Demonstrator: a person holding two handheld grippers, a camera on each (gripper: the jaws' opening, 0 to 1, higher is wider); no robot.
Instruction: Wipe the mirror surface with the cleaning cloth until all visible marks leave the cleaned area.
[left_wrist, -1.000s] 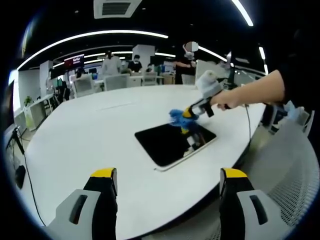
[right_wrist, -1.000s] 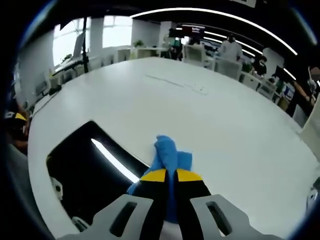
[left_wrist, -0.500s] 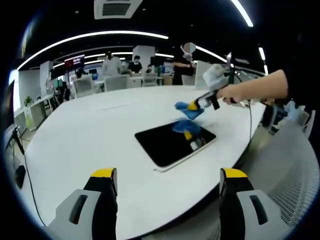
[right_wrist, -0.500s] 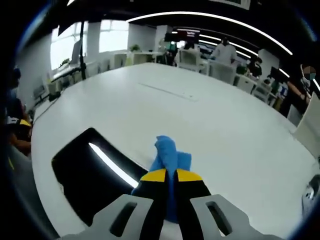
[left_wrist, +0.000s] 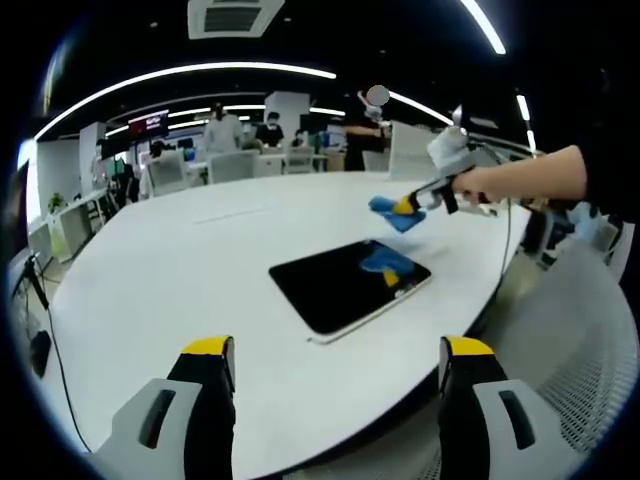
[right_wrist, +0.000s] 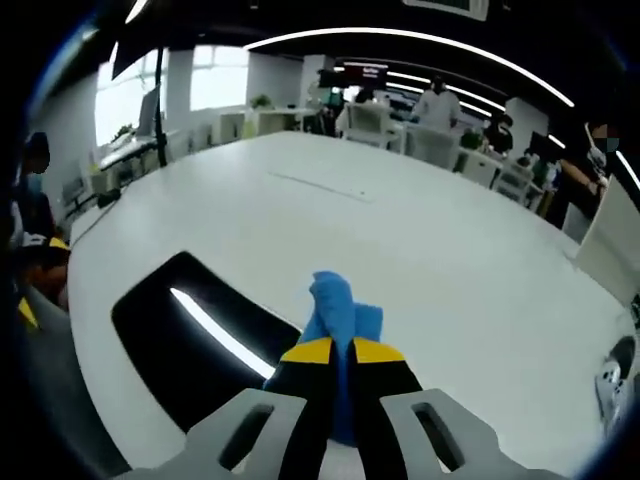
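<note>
Mirror (left_wrist: 345, 285) lies flat on the white tabletop (left_wrist: 170, 280), dark and shiny. Right tool (right_wrist: 333, 352) has its 2 jaws clamped on the blue cleaning cloth (right_wrist: 335, 305), held up above the tabletop past the mirror's far edge. Left tool (left_wrist: 335, 365) has its jaws wide apart, holding nothing.

Bright blue cleaning cloth (right_wrist: 338, 312), mirror (left_wrist: 345, 285) dark, near black, with pale white edge and blue reflection, glossy white table (left_wrist: 170, 280), right gripper (right_wrist: 335, 352) and left gripper (left_wrist: 335, 350) black-jawed with yellow tips on grey bodies.
</note>
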